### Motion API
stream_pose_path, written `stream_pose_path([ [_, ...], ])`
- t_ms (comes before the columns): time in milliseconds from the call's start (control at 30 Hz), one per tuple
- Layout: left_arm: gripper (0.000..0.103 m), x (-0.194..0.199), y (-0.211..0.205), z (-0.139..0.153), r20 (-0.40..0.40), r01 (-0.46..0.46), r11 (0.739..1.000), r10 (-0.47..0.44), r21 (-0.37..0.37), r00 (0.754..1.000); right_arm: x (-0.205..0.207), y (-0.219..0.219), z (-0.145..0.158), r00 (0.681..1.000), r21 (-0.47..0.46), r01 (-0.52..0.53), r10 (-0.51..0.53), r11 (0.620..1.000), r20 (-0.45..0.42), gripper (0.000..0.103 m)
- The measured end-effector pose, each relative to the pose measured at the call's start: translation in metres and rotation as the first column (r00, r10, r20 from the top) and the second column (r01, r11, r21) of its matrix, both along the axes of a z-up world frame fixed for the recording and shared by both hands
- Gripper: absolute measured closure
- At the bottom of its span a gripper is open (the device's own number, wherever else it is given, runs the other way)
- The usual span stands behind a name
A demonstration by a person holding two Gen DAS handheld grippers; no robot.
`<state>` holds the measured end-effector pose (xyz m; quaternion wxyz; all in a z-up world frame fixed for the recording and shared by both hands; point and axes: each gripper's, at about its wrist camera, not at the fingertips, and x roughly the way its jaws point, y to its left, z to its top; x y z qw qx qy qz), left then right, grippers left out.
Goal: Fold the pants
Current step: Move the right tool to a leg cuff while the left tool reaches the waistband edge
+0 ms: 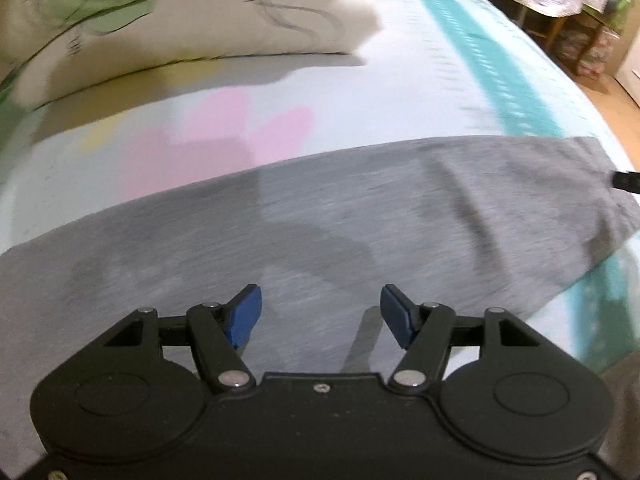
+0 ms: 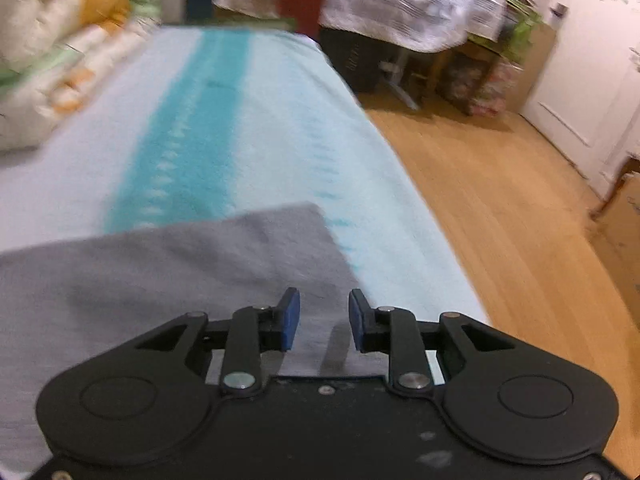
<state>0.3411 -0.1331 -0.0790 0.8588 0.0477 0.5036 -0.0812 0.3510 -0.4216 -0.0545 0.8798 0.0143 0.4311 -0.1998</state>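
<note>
Blurred grey pants [image 1: 360,216] on bed [image 1: 400,92], cut off leftward, left tool [image 1: 321,312] agape

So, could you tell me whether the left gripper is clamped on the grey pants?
No, the left gripper stands open above the grey pants, with no cloth between its blue pads.

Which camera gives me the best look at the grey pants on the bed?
The left wrist view: the grey pants stretch across nearly the whole picture, with their far edge against the bedsheet. The right wrist view shows only one end and a corner of them.
</note>
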Motion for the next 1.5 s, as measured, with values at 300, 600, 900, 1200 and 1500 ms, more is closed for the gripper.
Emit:
stream_pose_path([
  [300, 0.026, 0.013, -0.015, -0.026, -0.047, 0.016, 0.999, -0.015, 0.034, 0.999, -0.011, 0.061, -0.010, 0.966, 0.147, -0.242, 0.252, 0.959, -0.051, 0.077],
  [600, 0.013, 0.018, 0.059, -0.025, -0.055, -0.045, 0.998, 0.048, 0.051, 0.997, -0.012, 0.012, -0.018, 0.995, 0.077, -0.019, 0.026, 0.997, -0.098, 0.079],
  [900, 0.024, 0.021, 0.161, 0.006, 0.011, -0.146, 0.986, 0.146, 0.086, 0.989, 0.000, 0.024, 0.007, 0.997, 0.179, 0.018, -0.005, 0.984, -0.075, 0.071],
  [1200, 0.024, 0.042, 0.255, 0.014, 0.076, -0.283, 0.940, 0.273, 0.193, 0.959, 0.063, 0.059, 0.011, 0.998, 0.249, 0.036, -0.023, 0.968, -0.054, 0.066],
  [1500, 0.024, 0.044, 0.303, 0.002, 0.071, -0.332, 0.925, 0.324, 0.185, 0.943, 0.114, 0.056, -0.008, 0.984, 0.278, 0.172, -0.151, 0.945, -0.095, 0.060],
])
